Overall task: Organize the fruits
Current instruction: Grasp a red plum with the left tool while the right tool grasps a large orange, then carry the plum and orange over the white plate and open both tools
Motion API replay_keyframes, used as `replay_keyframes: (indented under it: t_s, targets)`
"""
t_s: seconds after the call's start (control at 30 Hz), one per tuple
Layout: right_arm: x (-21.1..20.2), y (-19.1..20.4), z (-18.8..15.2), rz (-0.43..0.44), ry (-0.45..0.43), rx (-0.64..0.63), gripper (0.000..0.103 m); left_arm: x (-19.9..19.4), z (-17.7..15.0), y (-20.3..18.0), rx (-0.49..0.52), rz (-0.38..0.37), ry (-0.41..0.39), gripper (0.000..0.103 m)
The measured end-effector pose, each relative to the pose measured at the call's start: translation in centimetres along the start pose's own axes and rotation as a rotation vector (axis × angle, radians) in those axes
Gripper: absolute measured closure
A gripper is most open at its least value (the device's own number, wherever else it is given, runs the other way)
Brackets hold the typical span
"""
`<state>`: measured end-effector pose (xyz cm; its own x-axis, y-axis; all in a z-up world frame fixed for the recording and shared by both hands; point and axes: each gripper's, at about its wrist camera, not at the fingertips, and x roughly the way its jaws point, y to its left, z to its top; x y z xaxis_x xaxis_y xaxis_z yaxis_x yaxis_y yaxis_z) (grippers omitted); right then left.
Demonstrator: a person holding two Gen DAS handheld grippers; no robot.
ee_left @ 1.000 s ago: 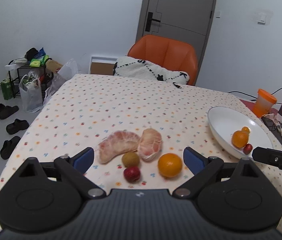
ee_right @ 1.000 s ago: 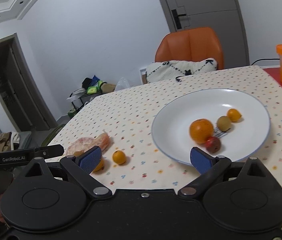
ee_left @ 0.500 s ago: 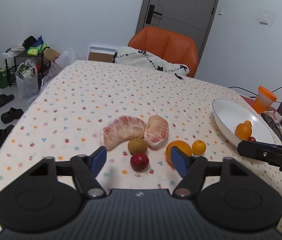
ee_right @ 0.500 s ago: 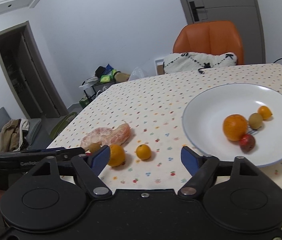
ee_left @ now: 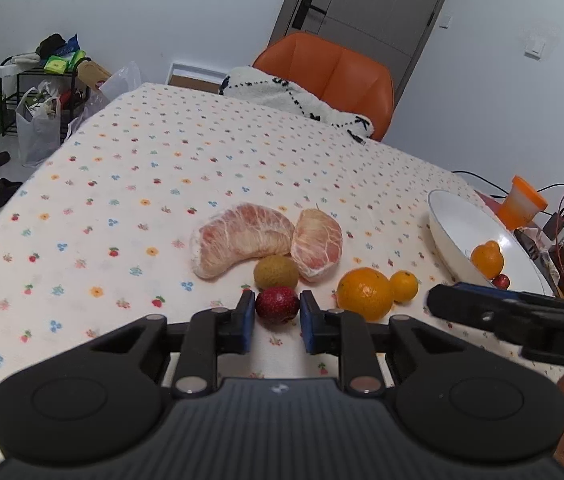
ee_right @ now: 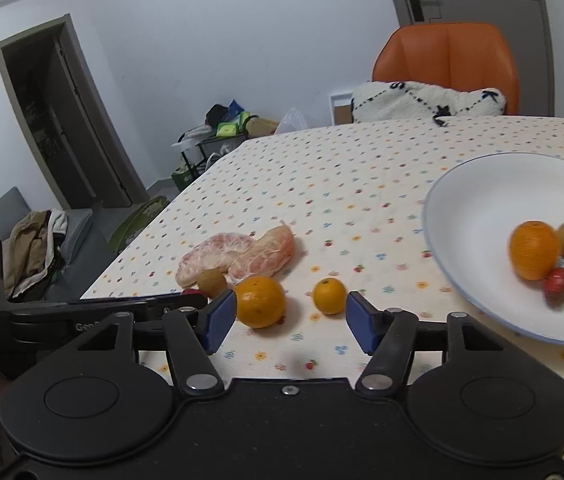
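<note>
Floral-print tablecloth covers the work surface. Small red fruit: dark red, round, speckled skin, resting on the cloth just in front of the kiwi. Left gripper pads touch both its sides, pinching it. Right gripper is spread, with the large orange and small orange just beyond its tips. Partial lettering "DAS" and "GenR" shows on the tools. White plate lies right of the kiwi.

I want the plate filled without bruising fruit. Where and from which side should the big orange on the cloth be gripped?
Grip the big orange across its widest middle, coming level from the near side. The small orange sits apart on its right, but the kiwi and pomelo segments crowd behind it.
</note>
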<state>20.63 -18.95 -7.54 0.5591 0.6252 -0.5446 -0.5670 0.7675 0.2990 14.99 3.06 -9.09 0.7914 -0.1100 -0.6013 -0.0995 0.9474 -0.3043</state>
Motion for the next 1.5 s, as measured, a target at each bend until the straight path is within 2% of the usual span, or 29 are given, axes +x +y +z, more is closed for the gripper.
replay_keyframes:
  t_s: [0.43, 0.47, 0.57, 0.6, 0.97, 1.5]
  targets:
    - [3.4, 1.5, -0.1, 0.015, 0.047, -0.018, 0.045, -1.6, 1.3, 1.4, 0.002, 0.017, -0.037, 0.081]
    - [3.7, 1.5, -0.1, 0.015, 0.052, -0.020, 0.048, -1.7, 1.4, 1.5, 0.000, 0.020, -0.038, 0.081]
    - [4.4, 1.5, -0.3, 0.023, 0.069, -0.021, 0.066, -1.8, 1.5, 1.7, -0.003, 0.028, -0.040, 0.081]
    - [4.3, 1.6, -0.2, 0.021, 0.071, -0.026, 0.067, -1.8, 1.6, 1.7, -0.003, 0.028, -0.041, 0.081]
    - [0.8, 0.2, 0.8, 0.004, -0.011, -0.005, 0.067, -1.9, 2.4, -0.8, 0.030, -0.008, -0.070, 0.081]
    - [-3.9, -4.3, 1.2, -0.073, -0.109, 0.048, 0.067, -0.2, 3.1, -6.6, 0.107, -0.095, -0.076, 0.081]
